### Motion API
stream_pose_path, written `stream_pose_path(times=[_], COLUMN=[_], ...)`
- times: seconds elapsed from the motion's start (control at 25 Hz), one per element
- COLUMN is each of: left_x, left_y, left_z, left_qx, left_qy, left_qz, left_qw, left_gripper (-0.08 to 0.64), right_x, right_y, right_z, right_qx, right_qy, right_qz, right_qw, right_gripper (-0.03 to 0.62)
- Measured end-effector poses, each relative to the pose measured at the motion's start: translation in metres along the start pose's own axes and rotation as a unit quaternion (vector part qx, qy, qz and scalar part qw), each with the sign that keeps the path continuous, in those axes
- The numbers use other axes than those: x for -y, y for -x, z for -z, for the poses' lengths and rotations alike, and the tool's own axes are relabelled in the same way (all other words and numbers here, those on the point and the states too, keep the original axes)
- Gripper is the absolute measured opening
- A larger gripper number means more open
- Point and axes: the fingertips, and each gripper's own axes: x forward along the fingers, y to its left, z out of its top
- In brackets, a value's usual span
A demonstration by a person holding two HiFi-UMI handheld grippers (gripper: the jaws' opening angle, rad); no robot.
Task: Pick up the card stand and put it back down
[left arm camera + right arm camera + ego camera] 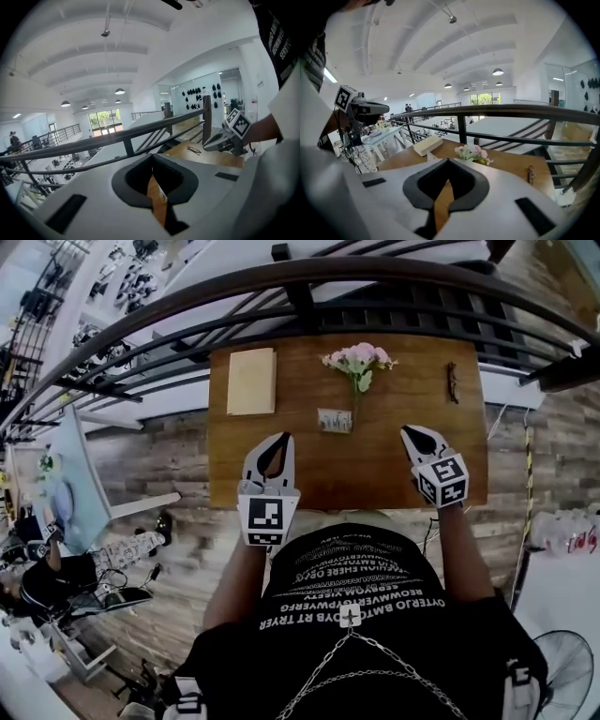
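Note:
The card stand (335, 420), a small white card with a printed picture, stands upright in the middle of the wooden table (281, 488), just in front of a stem of pink flowers (358, 360). Both grippers hover over the near half of the table, short of the stand. My left gripper (278, 442) is to its lower left, my right gripper (412, 435) to its right. Both are shut and hold nothing. In the right gripper view only the stand's tip (430, 157) peeks over the shut right gripper (449, 161). The left gripper (152, 157) points towards the railing.
A pale closed book (251, 381) lies at the table's far left and a pair of glasses (452, 381) at the far right. A dark metal railing (309, 296) runs along the table's far edge, with a drop to a lower floor behind it.

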Motion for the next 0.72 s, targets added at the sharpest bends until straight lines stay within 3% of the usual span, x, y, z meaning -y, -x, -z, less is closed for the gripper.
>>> stream_pose_path(times=[0.48,0.72], left_x=[-0.039,-0.055], left_y=[-0.057,-0.082], left_z=[-0.009,0.006], left_qx=[-0.011,-0.034], left_qy=[-0.019,-0.013], left_qz=[0.057,0.071], left_qw=[0.9982,0.9968], left_gripper=[0.026,0.027], right_x=[-0.03,-0.029], right_y=[-0.103,-0.142], right_z=[0.047,0.074], right_qx=[-0.075,-0.103], right_qy=[-0.028,-0.034], right_qz=[-0.052,-0.054], right_qw=[0.995,0.993], right_gripper=[0.019,0.105])
